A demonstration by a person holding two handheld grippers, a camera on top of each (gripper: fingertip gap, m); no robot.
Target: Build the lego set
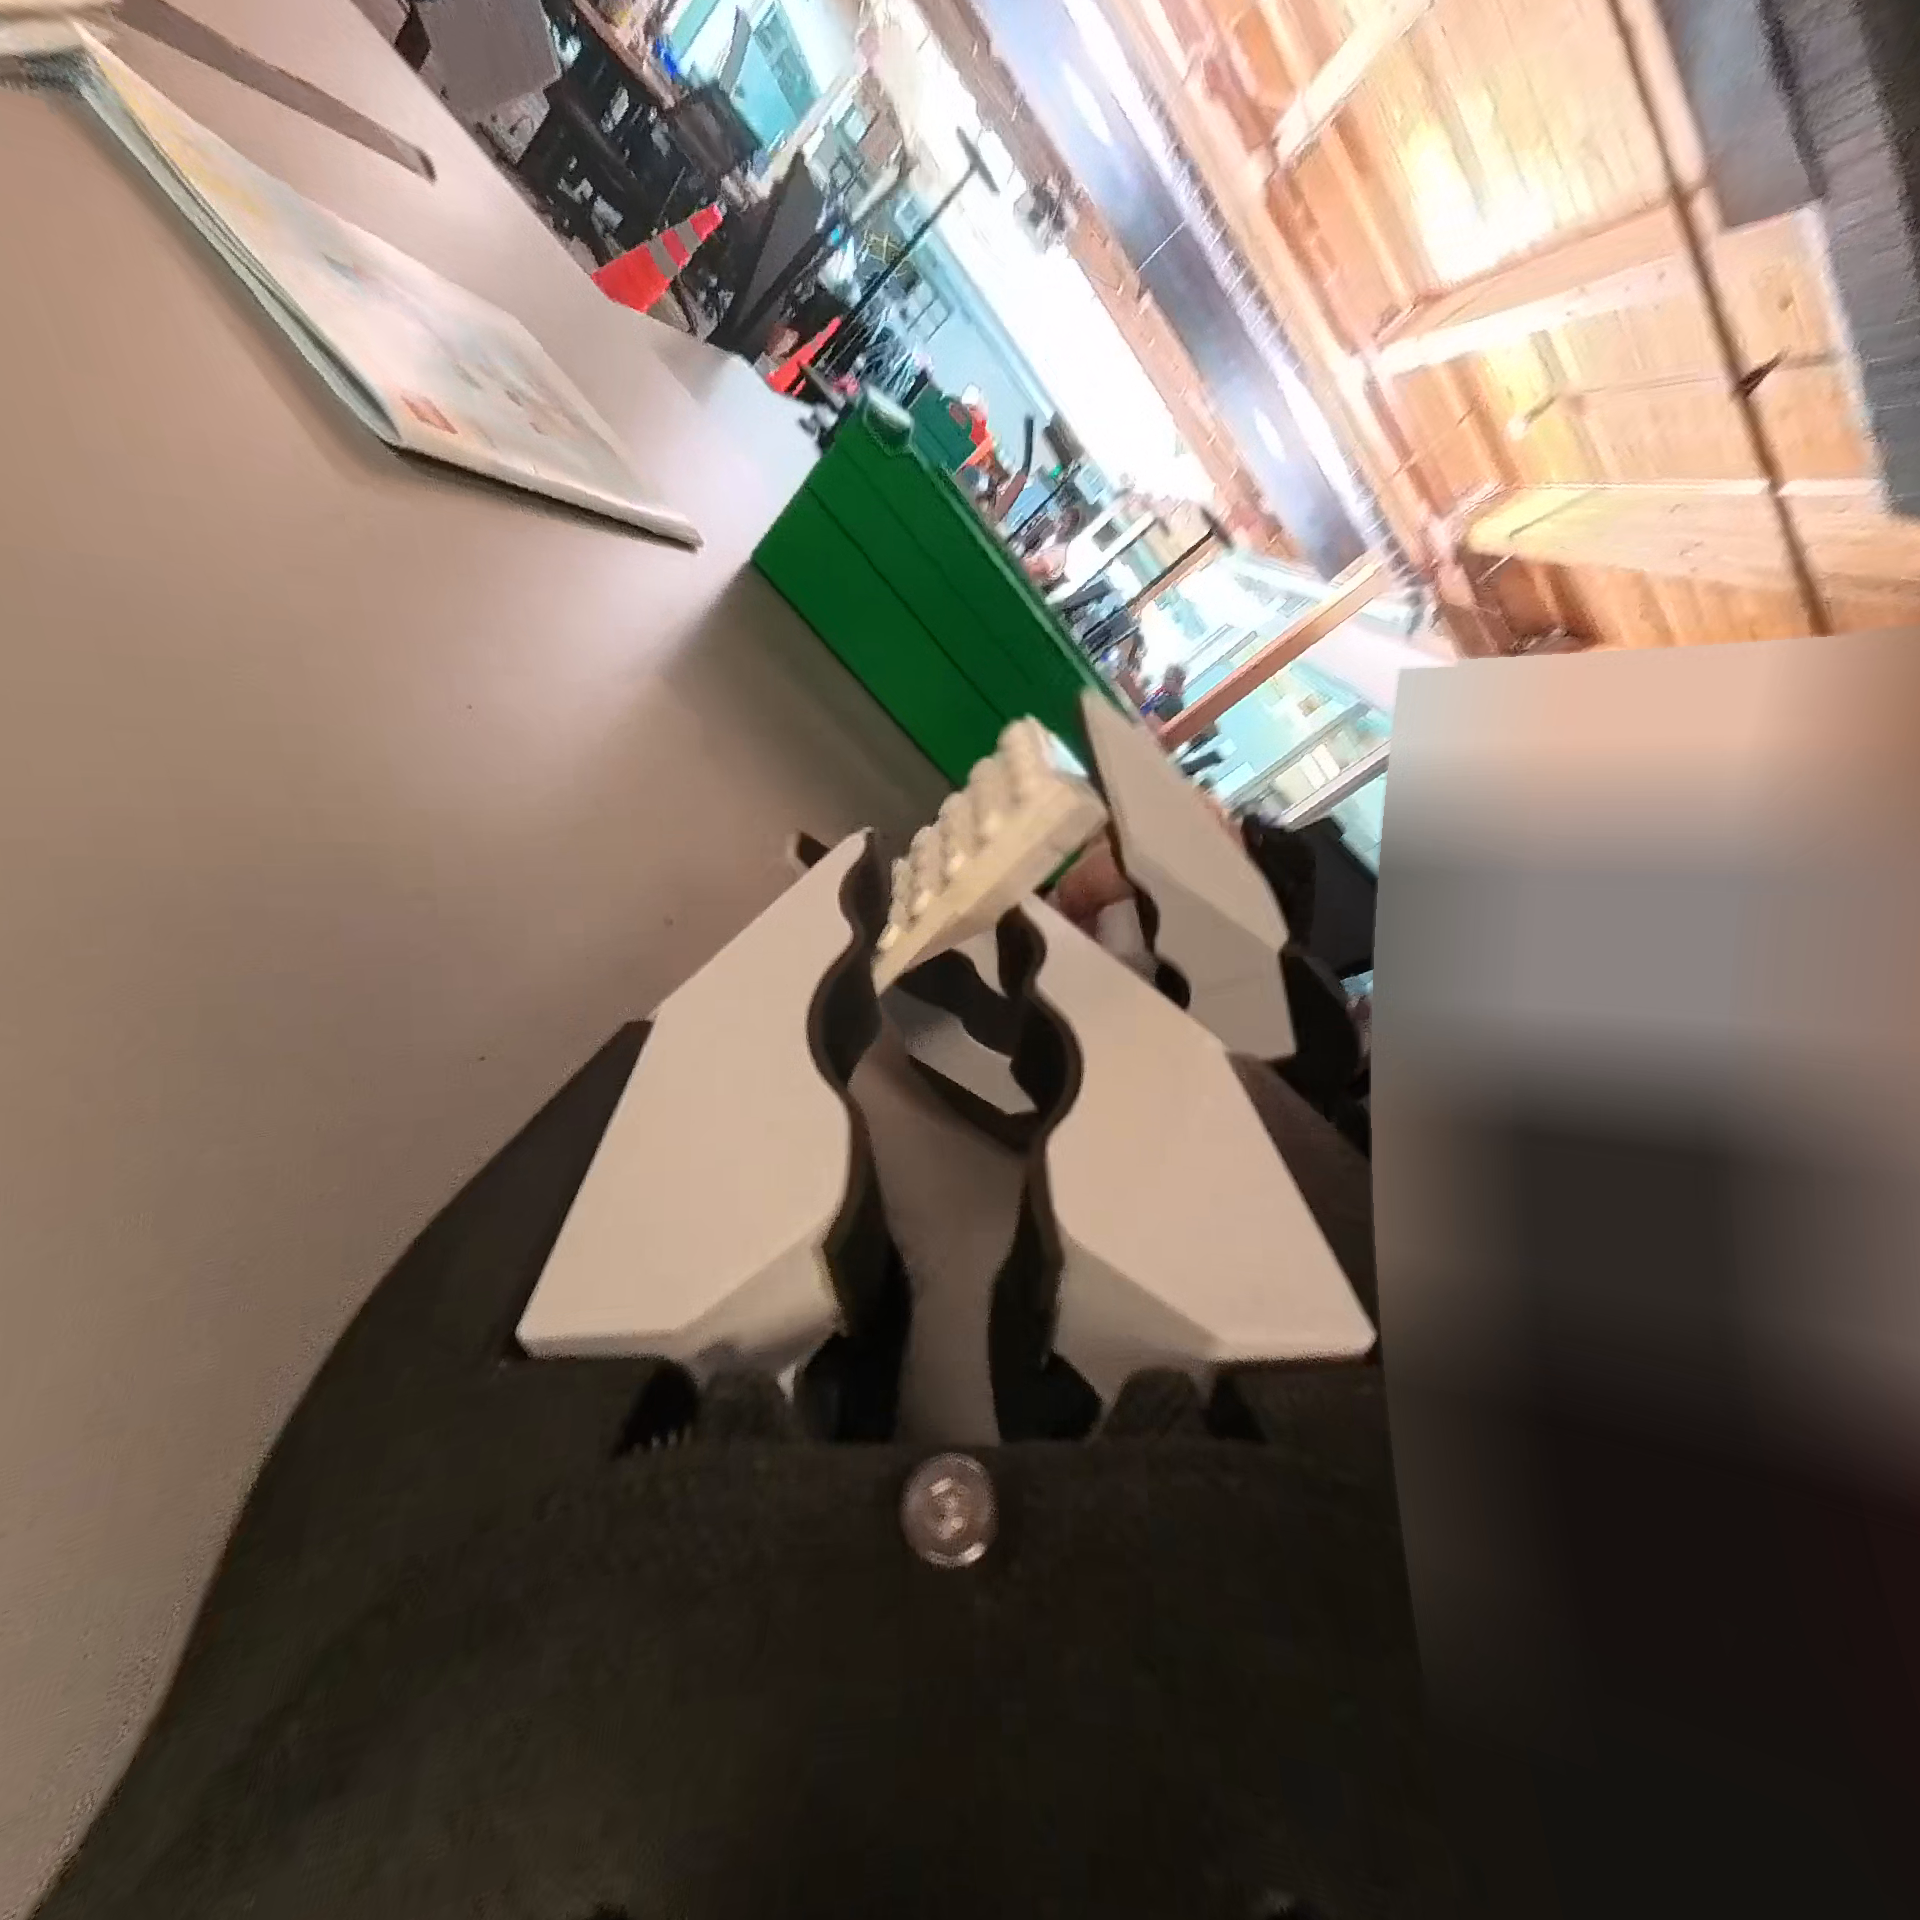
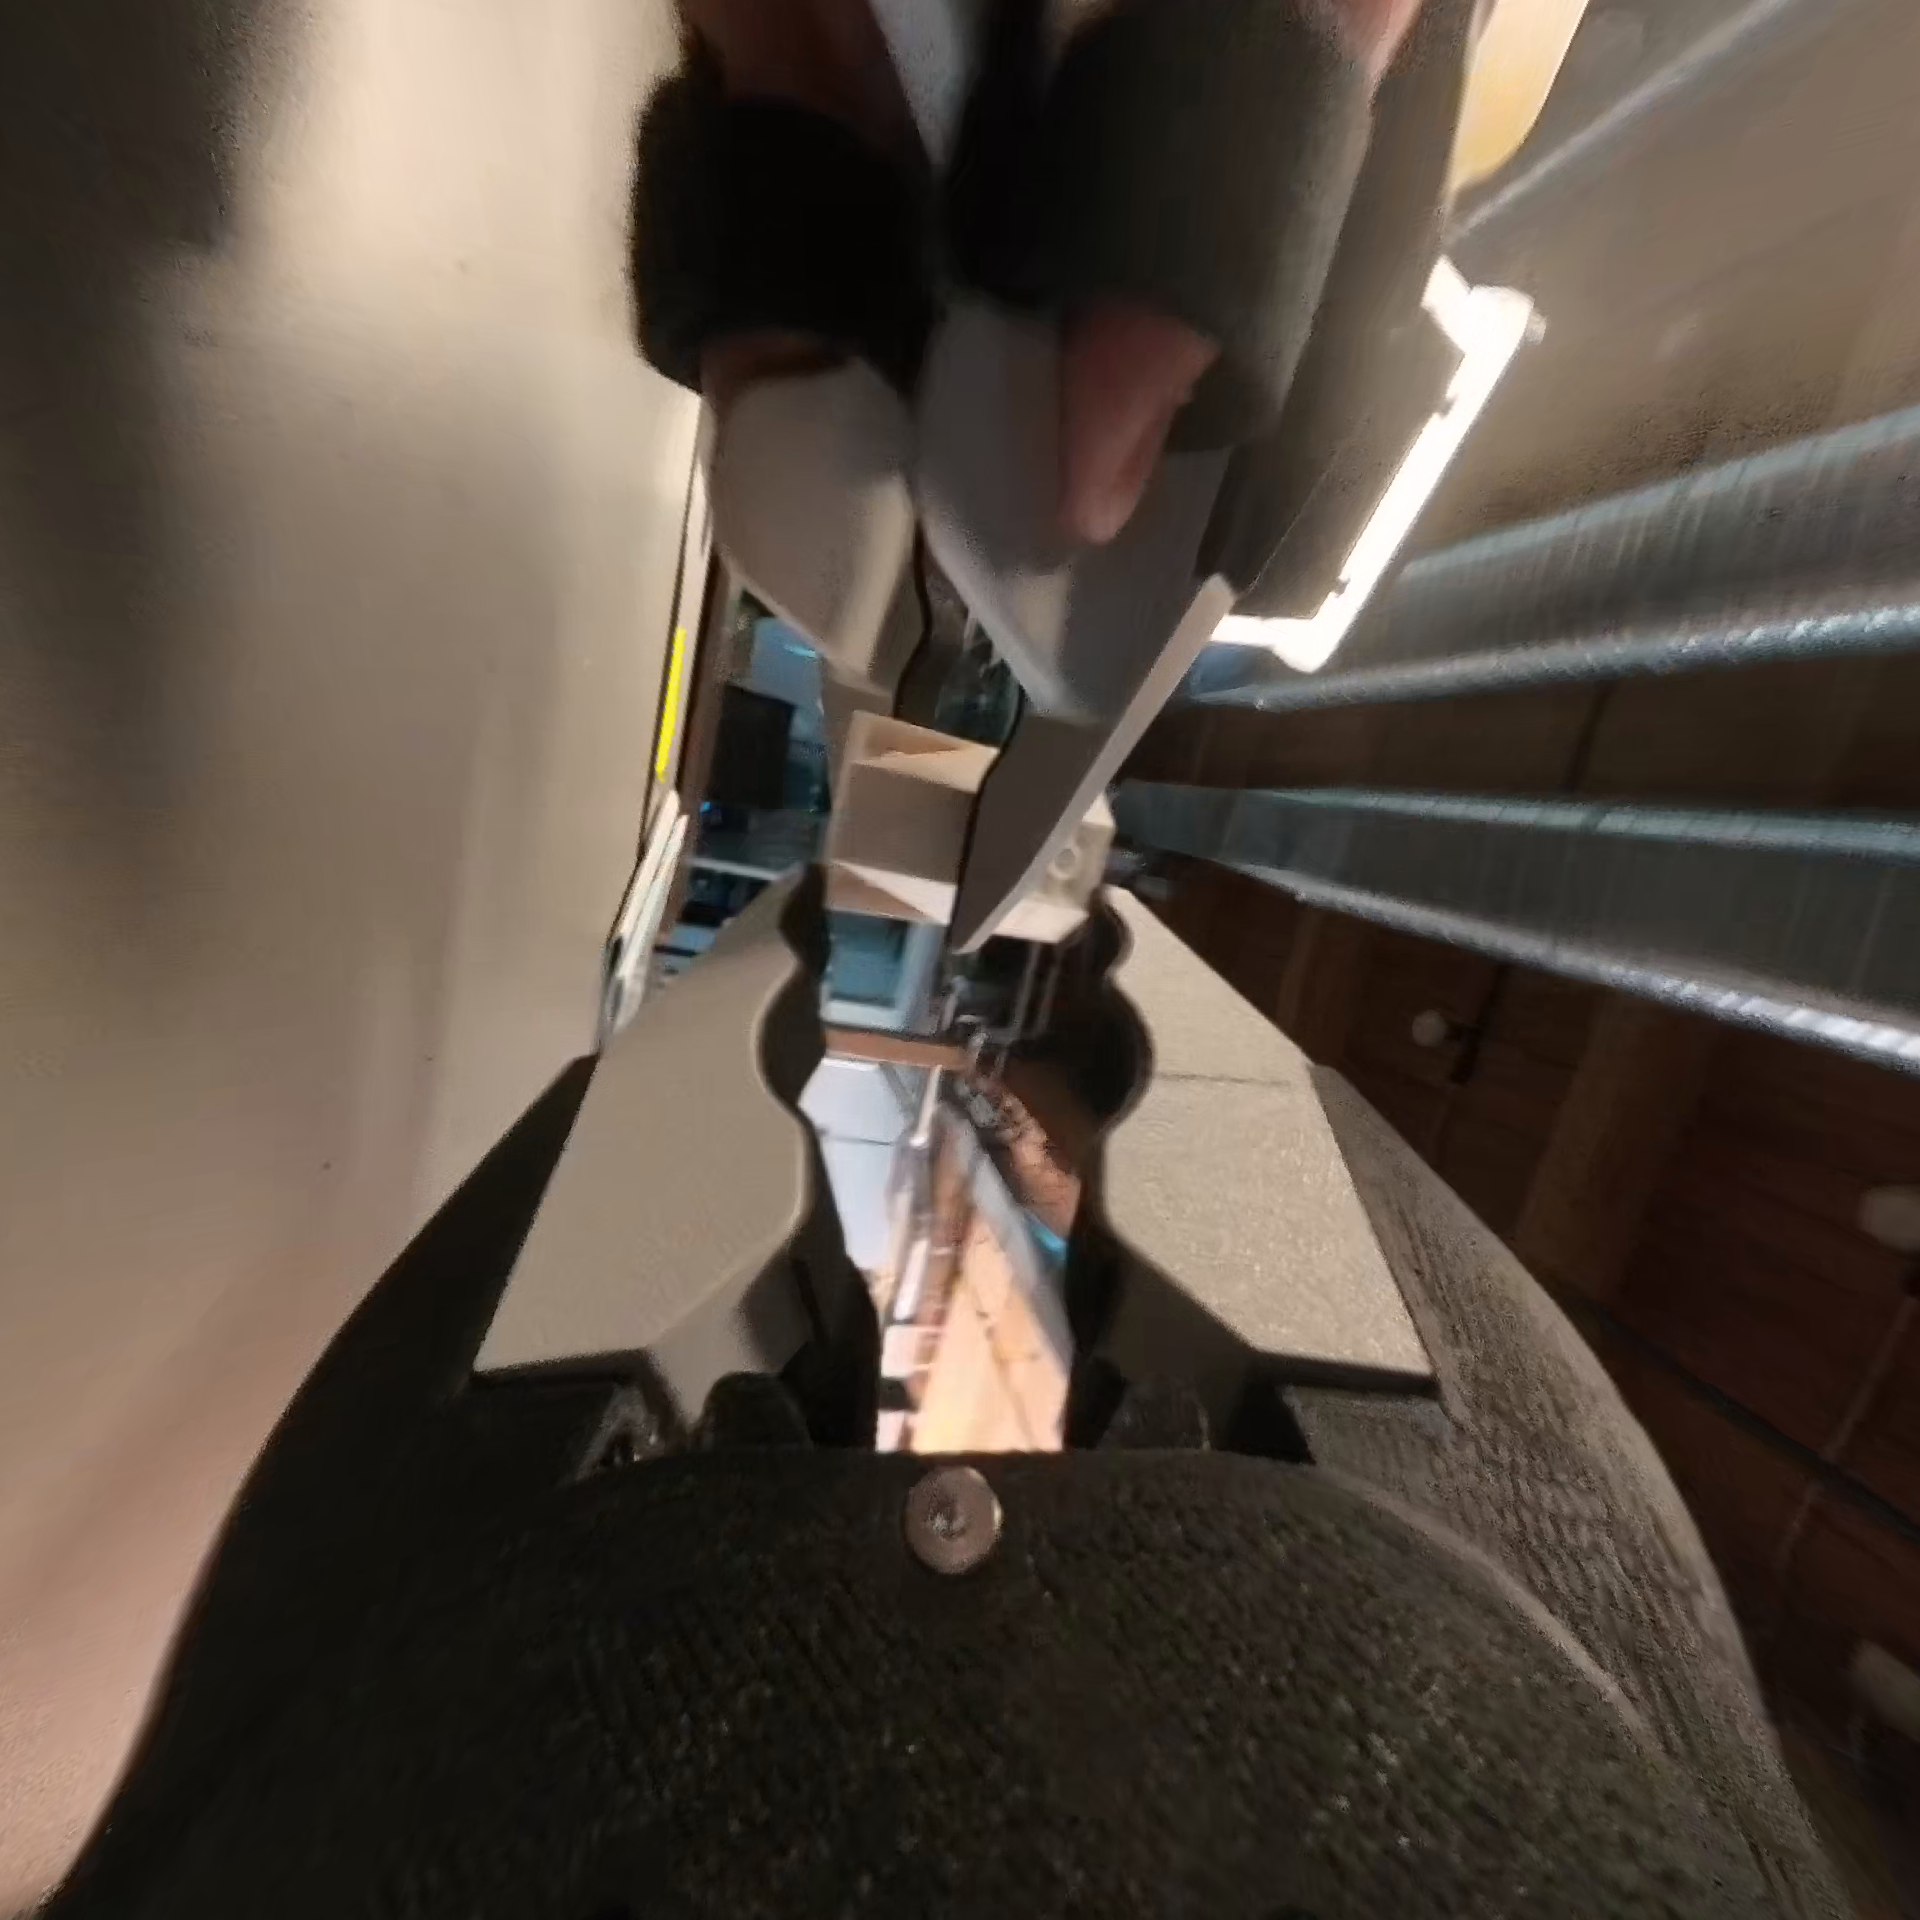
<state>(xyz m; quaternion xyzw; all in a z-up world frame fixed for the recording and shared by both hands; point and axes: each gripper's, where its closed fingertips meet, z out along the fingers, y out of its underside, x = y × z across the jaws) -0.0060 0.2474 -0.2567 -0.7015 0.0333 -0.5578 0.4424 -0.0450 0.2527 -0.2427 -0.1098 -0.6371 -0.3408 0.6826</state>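
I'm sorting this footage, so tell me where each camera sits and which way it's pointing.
Left wrist view: on the left gripper, tilted across a pale table toward a green cabinet; its fingers pinch a white studded plate.
Right wrist view: on the right gripper, aimed upward at ceiling ducts; a gloved hand shows.
Shared: each shows the other gripper, and the plate.

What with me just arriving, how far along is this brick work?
Done: nothing visibly joined. In hand: the left gripper is shut on a white studded plate; the right gripper's jaws flank its far end, grip unclear. Left: unclear; no other bricks show.
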